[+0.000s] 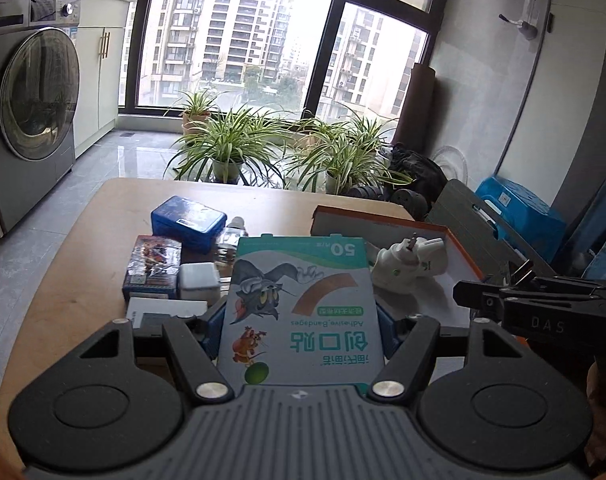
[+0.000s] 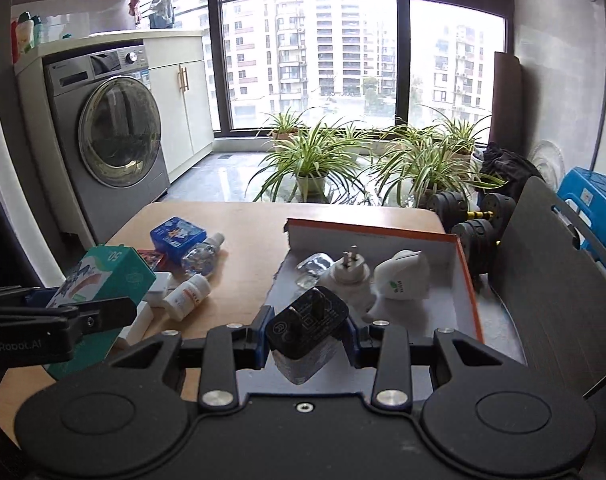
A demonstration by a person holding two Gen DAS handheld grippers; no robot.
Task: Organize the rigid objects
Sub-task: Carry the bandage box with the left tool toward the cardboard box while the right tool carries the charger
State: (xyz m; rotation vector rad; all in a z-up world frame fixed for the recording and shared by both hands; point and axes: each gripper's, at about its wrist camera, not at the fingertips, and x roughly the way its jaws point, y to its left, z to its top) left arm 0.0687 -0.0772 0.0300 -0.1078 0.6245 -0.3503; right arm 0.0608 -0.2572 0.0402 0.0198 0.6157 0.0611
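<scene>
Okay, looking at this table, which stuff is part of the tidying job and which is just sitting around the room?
Part of the job:
- bandage box in the left gripper
- black charger in the right gripper
- orange-edged box
- blue case
- white pill bottle

Just lying about:
- washing machine
- potted plants
- dumbbells

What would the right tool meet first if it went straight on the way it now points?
Probably the white round plug in the orange-edged box, ahead of the held black charger; depth is unclear.
</scene>
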